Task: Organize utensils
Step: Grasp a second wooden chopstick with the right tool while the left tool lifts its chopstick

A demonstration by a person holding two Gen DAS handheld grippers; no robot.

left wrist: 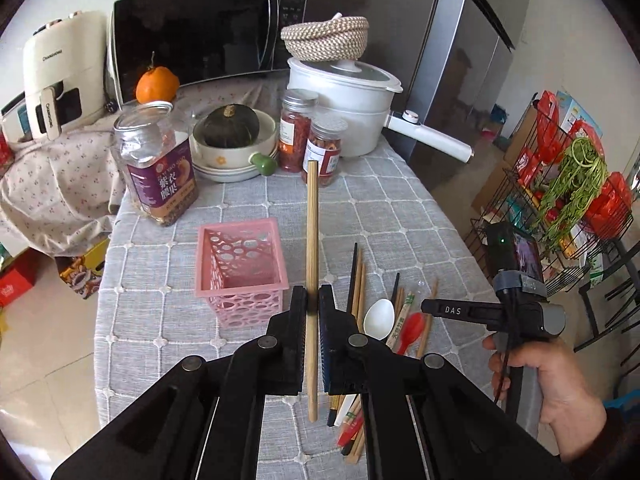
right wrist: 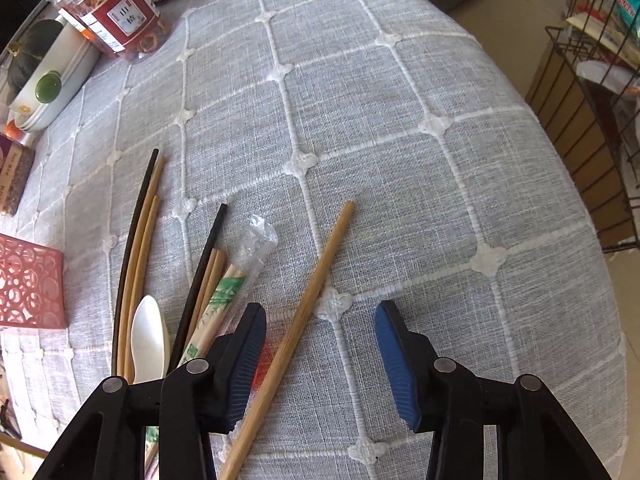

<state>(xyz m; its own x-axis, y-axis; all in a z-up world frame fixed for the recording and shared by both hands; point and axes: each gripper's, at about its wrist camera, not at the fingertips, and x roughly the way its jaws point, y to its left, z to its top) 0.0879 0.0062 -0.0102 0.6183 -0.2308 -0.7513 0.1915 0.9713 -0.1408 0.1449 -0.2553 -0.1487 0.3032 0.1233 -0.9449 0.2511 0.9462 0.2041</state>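
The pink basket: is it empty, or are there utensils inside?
Empty. The left wrist view looks into the pink basket and shows only its perforated walls and floor.

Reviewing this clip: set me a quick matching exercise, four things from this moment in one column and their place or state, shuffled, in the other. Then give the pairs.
Things:
1. wooden chopstick
2. pink basket
3. white spoon
4. green squash

Place or state:
A. sits in a bowl
B. clamped in the left gripper
C. lies among loose chopsticks on the cloth
D. stands empty on the cloth

Pairs: 1-B, 2-D, 3-C, 4-A
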